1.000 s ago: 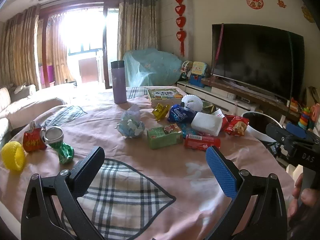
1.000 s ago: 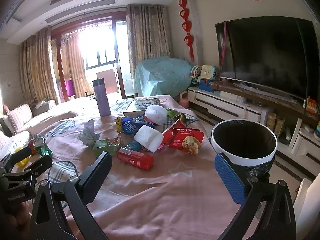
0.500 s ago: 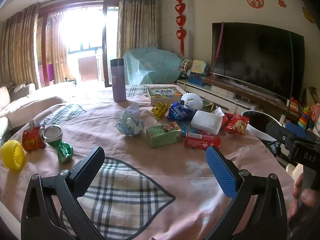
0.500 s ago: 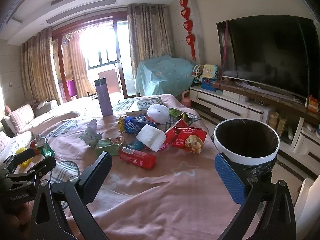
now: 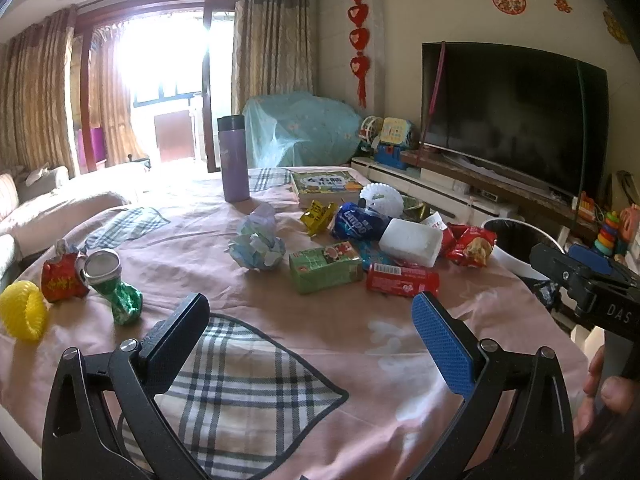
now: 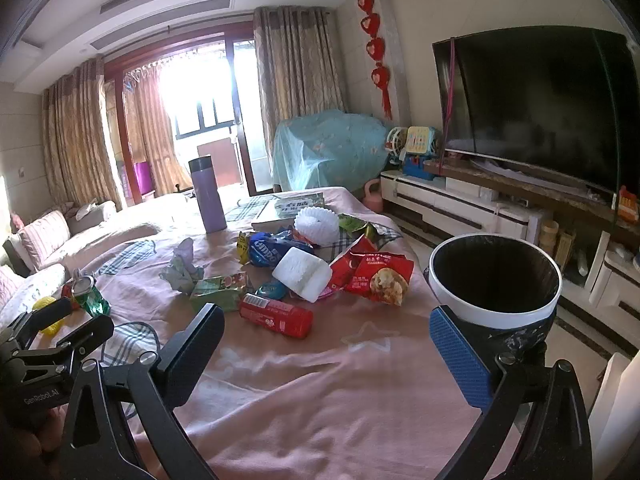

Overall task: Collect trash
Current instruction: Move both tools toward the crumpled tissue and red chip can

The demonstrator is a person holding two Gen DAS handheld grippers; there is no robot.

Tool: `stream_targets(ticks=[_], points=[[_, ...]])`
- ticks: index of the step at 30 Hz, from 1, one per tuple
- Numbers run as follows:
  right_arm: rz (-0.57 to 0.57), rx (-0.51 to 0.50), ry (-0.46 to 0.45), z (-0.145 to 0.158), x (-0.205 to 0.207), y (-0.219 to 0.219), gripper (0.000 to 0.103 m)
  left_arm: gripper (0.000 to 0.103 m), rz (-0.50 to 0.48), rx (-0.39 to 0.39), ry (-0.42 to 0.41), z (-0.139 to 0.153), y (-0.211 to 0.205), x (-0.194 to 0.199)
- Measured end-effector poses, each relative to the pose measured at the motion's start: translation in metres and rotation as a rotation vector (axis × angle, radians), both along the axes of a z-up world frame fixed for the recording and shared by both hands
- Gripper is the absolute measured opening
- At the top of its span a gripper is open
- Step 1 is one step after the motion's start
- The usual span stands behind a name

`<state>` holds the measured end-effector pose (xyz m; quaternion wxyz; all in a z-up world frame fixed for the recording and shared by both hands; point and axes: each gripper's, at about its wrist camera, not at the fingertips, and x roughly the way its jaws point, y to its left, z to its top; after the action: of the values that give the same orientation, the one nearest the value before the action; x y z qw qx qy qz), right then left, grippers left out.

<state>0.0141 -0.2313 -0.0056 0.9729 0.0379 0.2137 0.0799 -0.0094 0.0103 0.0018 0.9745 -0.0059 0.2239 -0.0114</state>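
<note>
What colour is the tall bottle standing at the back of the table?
Purple, with a dark lid. The tall bottle shows best in the right wrist view.

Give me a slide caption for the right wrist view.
Open right gripper faces a pink-clothed table strewn with snack wrappers, red tube nearest, black-lined bin at right.

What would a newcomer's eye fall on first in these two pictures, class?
Probably the litter heaped mid-table: a red can lying nearest, a white foam block behind it, red snack bags to its right. Next, the black-lined bin at the table's right edge. Both the left gripper and right gripper hang open and empty.
</note>
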Motion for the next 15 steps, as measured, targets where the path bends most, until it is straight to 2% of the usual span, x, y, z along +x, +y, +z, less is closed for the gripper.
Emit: stream_targets(ticks=[15], points=[[0.034,0.026,0.03,-0.011,0.004,0.003,0.103,0.103,0.002,0.01,0.042,-0.006,-0.002,0.011]])
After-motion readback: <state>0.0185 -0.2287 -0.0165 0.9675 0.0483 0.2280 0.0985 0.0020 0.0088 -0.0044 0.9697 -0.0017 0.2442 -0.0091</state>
